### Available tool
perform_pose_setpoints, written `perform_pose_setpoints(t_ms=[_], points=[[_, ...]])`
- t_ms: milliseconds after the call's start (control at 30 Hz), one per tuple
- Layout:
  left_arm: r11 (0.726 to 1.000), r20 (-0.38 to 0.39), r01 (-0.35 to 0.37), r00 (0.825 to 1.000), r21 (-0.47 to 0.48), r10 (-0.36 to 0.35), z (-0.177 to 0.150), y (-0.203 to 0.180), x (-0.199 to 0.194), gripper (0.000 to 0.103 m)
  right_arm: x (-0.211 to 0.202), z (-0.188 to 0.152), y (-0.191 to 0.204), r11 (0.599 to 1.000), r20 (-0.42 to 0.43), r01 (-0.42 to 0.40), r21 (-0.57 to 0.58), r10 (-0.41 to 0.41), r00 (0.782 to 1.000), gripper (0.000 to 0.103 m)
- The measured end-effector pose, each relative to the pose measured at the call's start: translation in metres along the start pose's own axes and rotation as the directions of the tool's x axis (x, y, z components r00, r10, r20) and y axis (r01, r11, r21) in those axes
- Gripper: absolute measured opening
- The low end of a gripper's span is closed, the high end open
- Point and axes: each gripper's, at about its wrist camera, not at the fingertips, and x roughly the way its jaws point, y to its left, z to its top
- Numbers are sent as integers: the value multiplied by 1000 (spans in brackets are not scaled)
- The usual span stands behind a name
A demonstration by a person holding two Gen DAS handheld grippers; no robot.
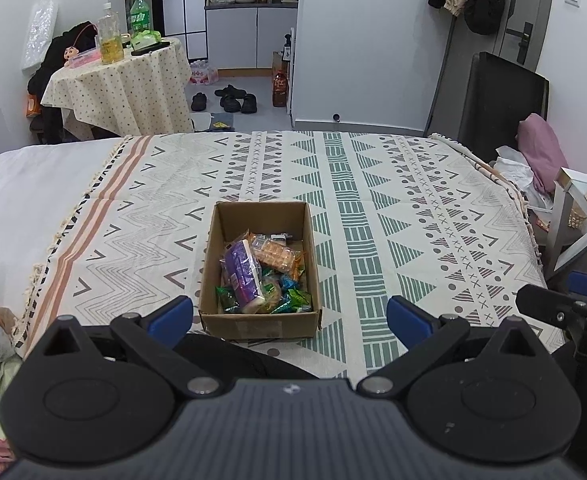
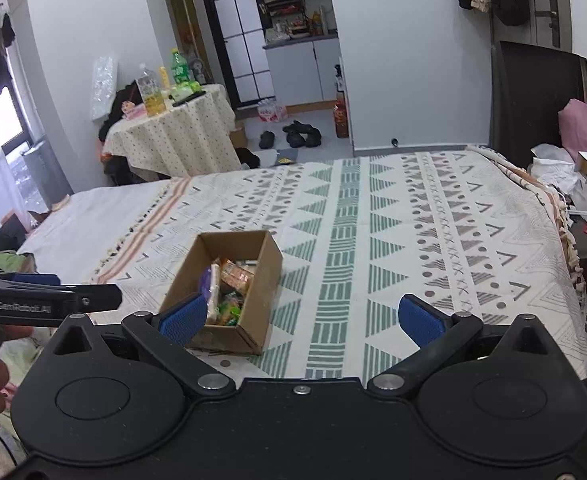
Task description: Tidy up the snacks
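Observation:
An open cardboard box (image 1: 213, 264) sits on the patterned bedspread (image 1: 373, 208), holding several snacks: a purple packet (image 1: 243, 276), an orange cracker packet (image 1: 277, 256) and small green and blue sweets (image 1: 293, 300). My left gripper (image 1: 289, 316) is open and empty, just in front of the box's near wall. In the right wrist view the box (image 2: 269, 272) lies ahead and to the left. My right gripper (image 2: 301, 316) is open and empty, with its left finger (image 2: 183, 320) over the box's near corner. The left gripper also shows at the left edge of the right wrist view (image 2: 89, 300).
A round table with a dotted cloth (image 1: 125, 80) carries bottles beyond the bed's far left. Shoes (image 1: 229, 100) lie on the floor. A black headboard (image 1: 501, 100) and a pink pillow (image 1: 537, 148) are at the right, next to a white side table (image 1: 585, 216).

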Motion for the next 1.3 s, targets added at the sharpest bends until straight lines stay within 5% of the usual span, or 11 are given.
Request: perform_pose_setpoints(t_ms=[1300], points=[[1000, -2, -8, 1000, 1, 8, 2, 2, -3, 103, -2, -1, 2, 1000, -1, 0, -12, 0, 1000, 103]])
